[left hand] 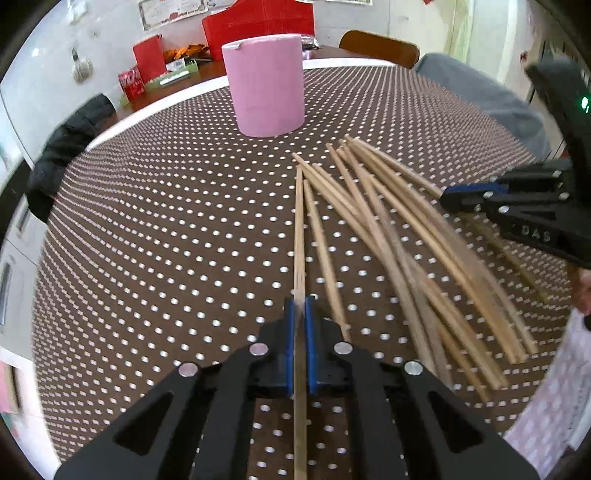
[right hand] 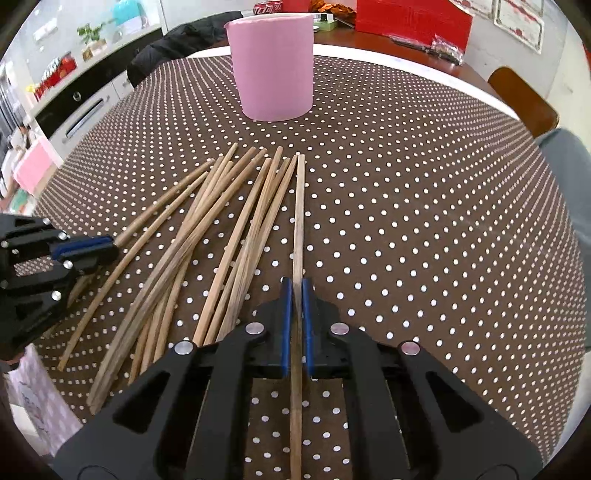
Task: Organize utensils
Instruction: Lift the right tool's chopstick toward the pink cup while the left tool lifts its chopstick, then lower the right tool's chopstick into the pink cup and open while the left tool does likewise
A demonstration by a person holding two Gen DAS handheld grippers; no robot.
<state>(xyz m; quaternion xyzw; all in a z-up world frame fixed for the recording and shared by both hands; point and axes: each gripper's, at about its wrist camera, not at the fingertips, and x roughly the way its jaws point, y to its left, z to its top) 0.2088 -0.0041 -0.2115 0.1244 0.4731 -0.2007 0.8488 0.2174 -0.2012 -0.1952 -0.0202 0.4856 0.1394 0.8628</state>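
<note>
Several wooden chopsticks (left hand: 391,236) lie fanned out on the brown polka-dot tablecloth (left hand: 166,240); the same pile (right hand: 207,240) shows in the right wrist view. A tall pink cylinder holder (left hand: 264,86) (right hand: 273,66) stands upright beyond their tips. My left gripper (left hand: 300,308) is shut on one chopstick (left hand: 298,229) at the left edge of the pile, its blue pads pressing both sides. My right gripper (right hand: 296,288) is shut on another chopstick (right hand: 298,221) at the pile's right edge. Each gripper also appears in the other's view: the right gripper (left hand: 448,199) and the left gripper (right hand: 109,247).
Behind the table's white far rim (left hand: 166,98) are red boxes (left hand: 258,22) and small clutter. A dark jacket (left hand: 62,147) hangs at the left, a wooden chair (right hand: 524,99) and a grey cushion (left hand: 480,88) at the right. A patterned sleeve (left hand: 546,406) is near the front edge.
</note>
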